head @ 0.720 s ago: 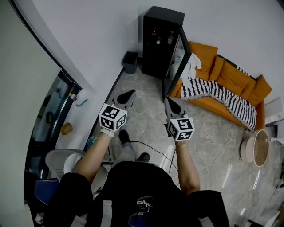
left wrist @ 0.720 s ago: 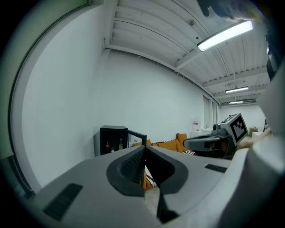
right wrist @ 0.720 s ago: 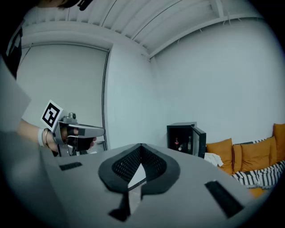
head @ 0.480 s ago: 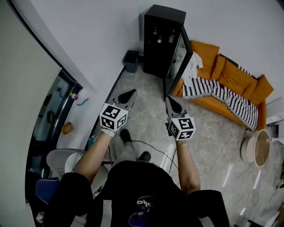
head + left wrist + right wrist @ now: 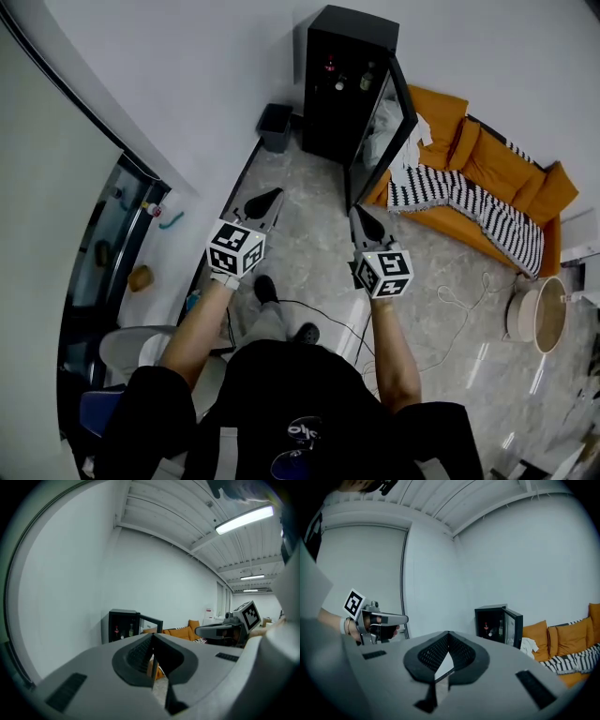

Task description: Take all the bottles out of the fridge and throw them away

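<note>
Over the marble floor (image 5: 314, 248), the left gripper (image 5: 273, 196) and right gripper (image 5: 358, 215) are closed, empty, facing the open fridge (image 5: 330, 94).

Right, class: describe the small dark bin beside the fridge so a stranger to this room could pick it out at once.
Find the black fridge standing against the white wall with its door swung open. On the floor beside it, on the side away from the orange sofa, sits the bin: a low, dark, open-topped box.
</note>
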Tool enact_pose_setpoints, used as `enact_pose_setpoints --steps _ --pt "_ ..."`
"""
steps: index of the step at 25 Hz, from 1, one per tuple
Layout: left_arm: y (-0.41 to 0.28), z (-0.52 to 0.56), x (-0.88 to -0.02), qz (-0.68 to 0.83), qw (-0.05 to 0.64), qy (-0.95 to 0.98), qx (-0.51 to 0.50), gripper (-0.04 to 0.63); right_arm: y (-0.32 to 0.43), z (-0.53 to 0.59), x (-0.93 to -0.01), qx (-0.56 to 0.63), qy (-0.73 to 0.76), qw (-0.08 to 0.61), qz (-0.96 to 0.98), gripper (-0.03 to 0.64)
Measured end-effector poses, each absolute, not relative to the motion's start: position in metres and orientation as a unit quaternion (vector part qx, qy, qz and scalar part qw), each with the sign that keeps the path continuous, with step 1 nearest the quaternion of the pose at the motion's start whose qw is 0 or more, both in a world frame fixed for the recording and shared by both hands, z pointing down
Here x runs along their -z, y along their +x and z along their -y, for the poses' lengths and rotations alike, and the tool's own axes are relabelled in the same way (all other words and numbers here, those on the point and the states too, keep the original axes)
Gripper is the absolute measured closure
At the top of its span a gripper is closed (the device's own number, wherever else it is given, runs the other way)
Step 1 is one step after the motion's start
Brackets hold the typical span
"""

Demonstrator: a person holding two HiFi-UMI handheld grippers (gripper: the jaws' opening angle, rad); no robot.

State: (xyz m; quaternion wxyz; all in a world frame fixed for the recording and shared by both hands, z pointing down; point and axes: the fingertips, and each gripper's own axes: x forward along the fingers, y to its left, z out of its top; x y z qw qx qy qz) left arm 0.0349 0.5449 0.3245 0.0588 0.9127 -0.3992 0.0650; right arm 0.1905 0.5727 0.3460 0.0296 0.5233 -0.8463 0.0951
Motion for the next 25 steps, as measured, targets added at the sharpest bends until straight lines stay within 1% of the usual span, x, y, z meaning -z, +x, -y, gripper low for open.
enact_pose_setpoints --steps 12,17,25 --pt "-0.045 -0.429 -0.321 0.391 0.074 0.917 -0.041 0.595 0.118 -0.463 -0.331 -0.083 0.539 0.055 0.836 0.611" --pt "-0.079 -0.397 -0.326 0.386 0.078 0.919 -0.032 0.595 0.081 -0.432 -0.338 -0.046 0.547 0.107 0.829 0.611" --pt "-0.11 -0.365 -0.335 0.378 0.083 0.922 -0.031 0.595 0.051 -0.399 -0.348 -0.061 0.551 0.103 0.826 0.611"
